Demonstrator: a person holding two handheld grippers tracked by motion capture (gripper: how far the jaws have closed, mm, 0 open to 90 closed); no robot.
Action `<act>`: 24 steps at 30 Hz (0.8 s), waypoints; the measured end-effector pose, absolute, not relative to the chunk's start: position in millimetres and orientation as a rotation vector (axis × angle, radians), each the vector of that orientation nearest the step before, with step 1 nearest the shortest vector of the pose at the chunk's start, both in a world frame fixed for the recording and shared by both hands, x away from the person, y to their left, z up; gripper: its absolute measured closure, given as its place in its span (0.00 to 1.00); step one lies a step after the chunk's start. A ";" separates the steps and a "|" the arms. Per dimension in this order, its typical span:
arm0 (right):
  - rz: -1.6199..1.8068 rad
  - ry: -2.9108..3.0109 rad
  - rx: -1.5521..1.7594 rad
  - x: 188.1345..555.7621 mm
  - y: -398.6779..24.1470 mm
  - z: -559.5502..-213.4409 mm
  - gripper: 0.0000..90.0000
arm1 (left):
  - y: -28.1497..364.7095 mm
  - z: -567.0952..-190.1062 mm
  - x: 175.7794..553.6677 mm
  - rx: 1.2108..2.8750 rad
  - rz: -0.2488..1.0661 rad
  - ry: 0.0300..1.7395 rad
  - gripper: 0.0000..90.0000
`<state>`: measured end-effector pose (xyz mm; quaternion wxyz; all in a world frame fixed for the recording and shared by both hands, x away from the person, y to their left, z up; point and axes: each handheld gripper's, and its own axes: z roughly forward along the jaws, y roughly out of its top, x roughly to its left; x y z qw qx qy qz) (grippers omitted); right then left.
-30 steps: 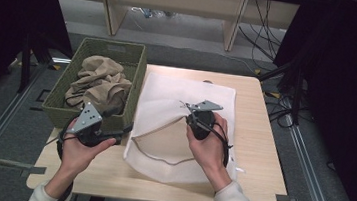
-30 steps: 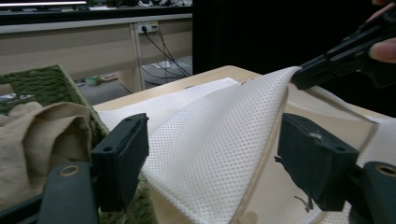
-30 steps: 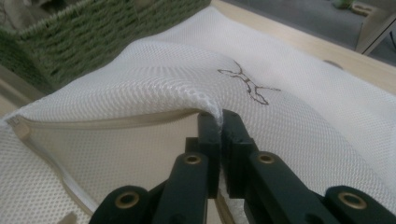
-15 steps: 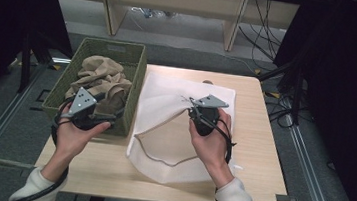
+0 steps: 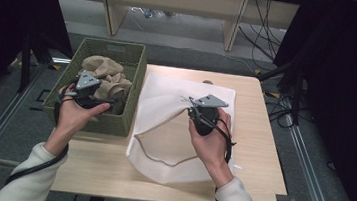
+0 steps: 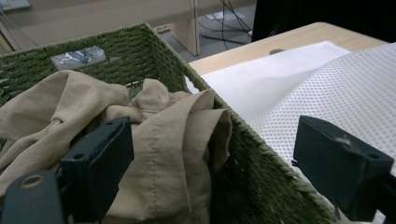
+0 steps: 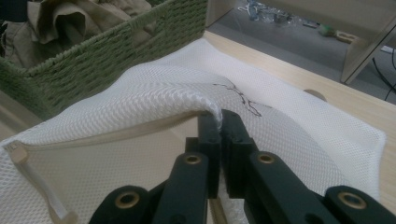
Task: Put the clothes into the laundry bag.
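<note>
A white mesh laundry bag (image 5: 179, 125) lies on the wooden table (image 5: 256, 154), its mouth facing the front left. My right gripper (image 5: 189, 105) is shut on the bag's upper edge (image 7: 205, 105) and holds it lifted, so the mouth gapes open. A green woven basket (image 5: 134, 70) at the table's left holds crumpled beige clothes (image 5: 106, 75). My left gripper (image 5: 111, 102) hovers open over the basket's near right part, just above the beige clothes (image 6: 159, 140), with nothing between its jaws.
The basket's right wall (image 6: 243, 158) stands right beside the bag. A strip of bare table runs along the front edge and the right side. Wooden shelf legs and cables (image 5: 260, 23) stand on the floor behind the table.
My left gripper has moved from the table's front left up and forward over the basket. The right gripper has kept its hold on the raised bag edge.
</note>
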<state>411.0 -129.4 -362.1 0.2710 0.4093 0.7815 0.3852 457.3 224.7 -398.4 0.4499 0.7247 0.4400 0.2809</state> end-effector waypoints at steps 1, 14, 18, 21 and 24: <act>1.033 2.106 1.069 411.9 -130.3 -362.9 0.98 | 225.1 -398.7 460.5 1.806 0.688 1.098 0.13; 1.024 2.123 1.117 412.2 -128.9 -365.9 0.98 | 229.0 -385.2 500.5 1.961 0.703 1.114 0.11; 1.031 2.128 1.111 412.9 -130.0 -366.0 0.98 | 223.8 -379.4 514.3 2.012 0.709 1.094 0.10; 1.031 2.128 1.127 412.2 -130.4 -367.0 0.98 | 220.4 -379.2 524.1 2.041 0.709 1.093 0.08; 1.032 2.131 1.138 411.9 -130.2 -367.0 0.98 | 219.4 -382.6 532.8 2.054 0.699 1.111 0.07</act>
